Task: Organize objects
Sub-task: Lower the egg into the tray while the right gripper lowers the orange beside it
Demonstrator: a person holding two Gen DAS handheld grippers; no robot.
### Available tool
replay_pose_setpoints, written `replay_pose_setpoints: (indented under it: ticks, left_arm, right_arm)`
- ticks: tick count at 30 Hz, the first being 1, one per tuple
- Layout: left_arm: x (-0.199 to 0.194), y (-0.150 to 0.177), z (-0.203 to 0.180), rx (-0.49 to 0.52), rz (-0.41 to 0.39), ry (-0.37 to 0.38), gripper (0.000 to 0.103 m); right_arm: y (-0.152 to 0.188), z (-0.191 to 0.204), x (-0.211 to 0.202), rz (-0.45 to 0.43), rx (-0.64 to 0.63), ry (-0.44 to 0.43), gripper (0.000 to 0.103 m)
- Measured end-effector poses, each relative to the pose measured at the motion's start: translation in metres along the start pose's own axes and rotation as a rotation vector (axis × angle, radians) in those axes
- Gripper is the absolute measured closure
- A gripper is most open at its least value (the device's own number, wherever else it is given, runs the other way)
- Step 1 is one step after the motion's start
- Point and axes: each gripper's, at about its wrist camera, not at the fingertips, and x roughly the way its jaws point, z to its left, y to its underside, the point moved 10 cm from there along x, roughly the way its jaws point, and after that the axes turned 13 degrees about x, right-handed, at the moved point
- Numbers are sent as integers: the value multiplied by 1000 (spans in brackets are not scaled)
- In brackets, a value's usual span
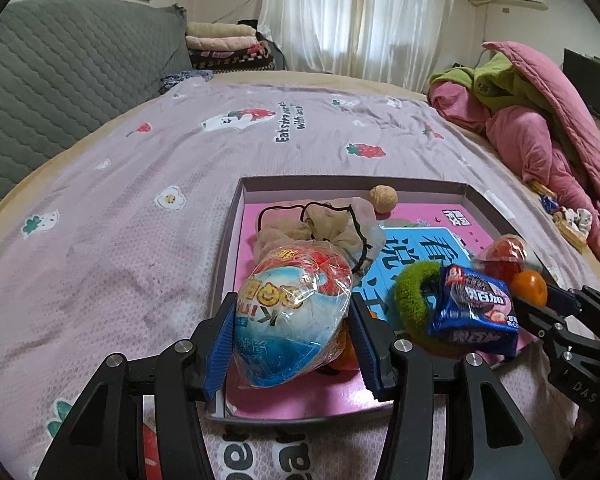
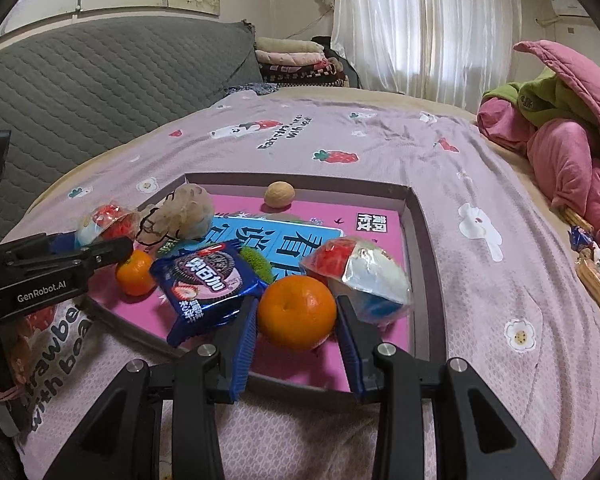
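A shallow box lid with a pink floor lies on the bed; it also shows in the right wrist view. My left gripper is shut on a wrapped toy egg over the box's near left side. My right gripper is shut on an orange over the near edge. In the box lie a second toy egg, a blue cookie pack, a small orange, a green scrunchie, a beige mesh pouch and a walnut.
The bed is covered with a lilac strawberry-print sheet. A grey quilted headboard stands at the left. Pink and green bedding is piled at the right, with small snacks beside it. Folded blankets lie at the back.
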Motion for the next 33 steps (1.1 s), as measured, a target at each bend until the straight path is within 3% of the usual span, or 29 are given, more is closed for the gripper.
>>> replay_pose_setpoints:
  ticks: [17,33]
  left_arm:
    - [13,-6,9,-35,8,1,49]
    - [20,-13,7,12,8,-72,48]
  right_arm:
    - [4,0,13,27,-2,-2,64]
    - [4,-3,15,27,11,1,64]
